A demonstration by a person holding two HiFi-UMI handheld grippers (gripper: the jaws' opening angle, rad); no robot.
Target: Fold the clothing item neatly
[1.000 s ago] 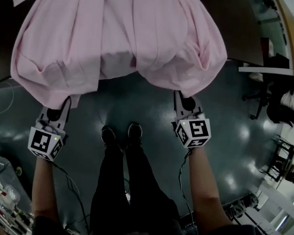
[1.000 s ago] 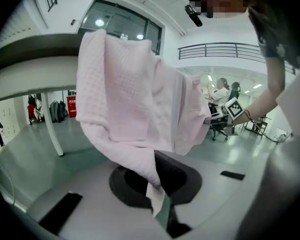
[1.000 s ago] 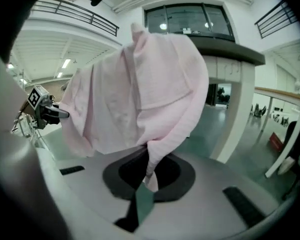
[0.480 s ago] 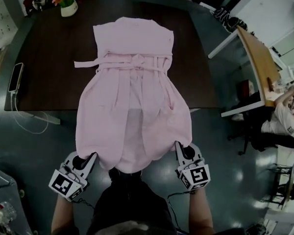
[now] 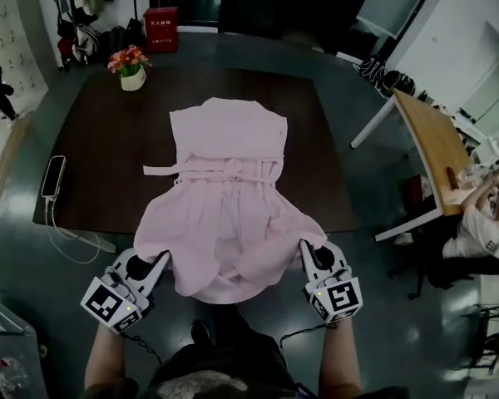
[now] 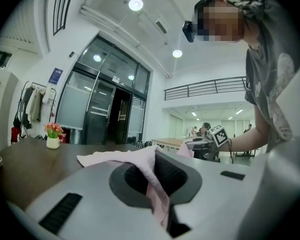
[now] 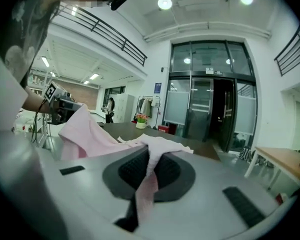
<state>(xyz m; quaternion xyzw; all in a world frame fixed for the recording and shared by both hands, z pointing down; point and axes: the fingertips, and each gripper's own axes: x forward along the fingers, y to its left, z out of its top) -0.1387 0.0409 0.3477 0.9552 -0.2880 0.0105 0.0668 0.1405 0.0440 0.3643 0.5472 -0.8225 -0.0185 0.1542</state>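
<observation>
Head view looks down on my two grippers held out in front of me, each clamped on the near hem of the pink dress [image 5: 224, 198]. My left gripper [image 5: 161, 264] has its jaws closed on the hem's left corner, and my right gripper [image 5: 306, 252] has its jaws closed on the right corner. The bodice and waist of the dress lie flat on the dark table [image 5: 91, 140], neckline away from me, with the waist tie stretched out to either side. The skirt comes off the table's near edge and spans across to my grippers, sagging in soft folds between them.

Left gripper view shows a strip of pink cloth pinched tight between the dark pads, with the rest of the fabric running off toward the table. Right gripper view shows the same: a bunched fold of hem squeezed between closed jaws, and the skirt draping away to the left.

A flower pot [image 5: 132, 67] stands near the table's far left corner, well apart from the dress. A phone [image 5: 53, 175] lies at the left edge, with a cable hanging from it. A red box [image 5: 160, 30] sits on the floor beyond the table.
</observation>
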